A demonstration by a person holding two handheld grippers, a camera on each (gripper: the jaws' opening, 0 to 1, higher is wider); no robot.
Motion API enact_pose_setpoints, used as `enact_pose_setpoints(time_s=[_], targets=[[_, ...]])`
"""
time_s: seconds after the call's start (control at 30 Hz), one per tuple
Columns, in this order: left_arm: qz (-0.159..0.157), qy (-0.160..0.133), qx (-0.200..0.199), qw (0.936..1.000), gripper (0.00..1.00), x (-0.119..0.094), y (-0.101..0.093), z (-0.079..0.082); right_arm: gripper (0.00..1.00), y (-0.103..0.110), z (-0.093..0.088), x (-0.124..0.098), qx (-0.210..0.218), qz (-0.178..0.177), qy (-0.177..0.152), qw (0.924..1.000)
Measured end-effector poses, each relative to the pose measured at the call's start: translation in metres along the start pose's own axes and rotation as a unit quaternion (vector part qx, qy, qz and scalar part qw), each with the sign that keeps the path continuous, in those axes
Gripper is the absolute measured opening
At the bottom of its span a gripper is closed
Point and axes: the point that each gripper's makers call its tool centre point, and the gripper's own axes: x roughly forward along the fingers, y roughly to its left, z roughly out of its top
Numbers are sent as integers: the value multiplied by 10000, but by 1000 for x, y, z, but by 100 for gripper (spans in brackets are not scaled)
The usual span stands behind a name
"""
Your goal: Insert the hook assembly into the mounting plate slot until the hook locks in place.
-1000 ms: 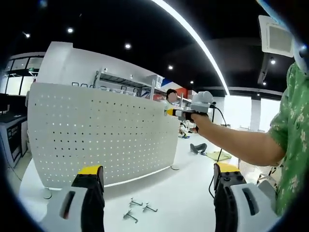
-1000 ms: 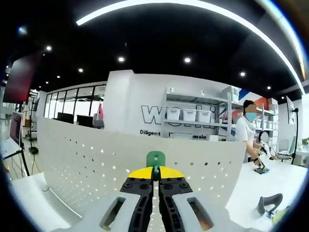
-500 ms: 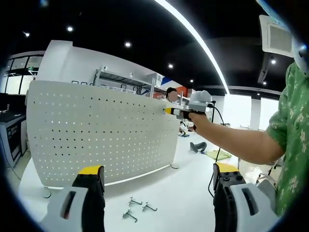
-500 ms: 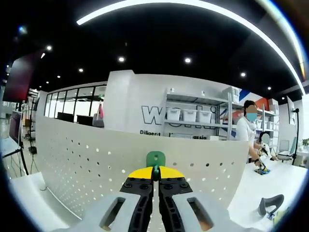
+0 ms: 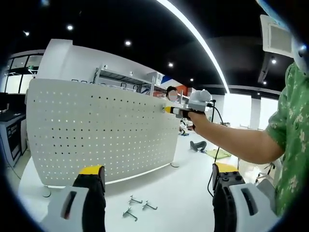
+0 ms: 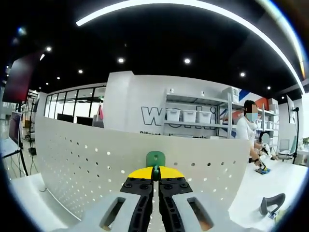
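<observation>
The white pegboard (image 5: pixel 96 135) stands upright on the white surface (image 5: pixel 183 193), and the right gripper (image 5: pixel 170 110) is up at its top right corner, jaws pressed together on a green hook (image 6: pixel 155 158) held against the board's upper edge. The left gripper (image 5: pixel 157 181) hangs low in front of the board, jaws spread wide with nothing between them. Three loose hooks (image 5: pixel 137 207) lie on the surface just before the board's lower edge, with bare surface running on to the right of the board.
</observation>
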Motion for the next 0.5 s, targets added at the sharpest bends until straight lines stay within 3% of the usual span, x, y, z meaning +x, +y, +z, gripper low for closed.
enact_pose_setpoints(time_s=[0.5], targets=[[16,39,-10,10000,93,0,1,-1,0,-1,-3,2,54,-20,10,10000]])
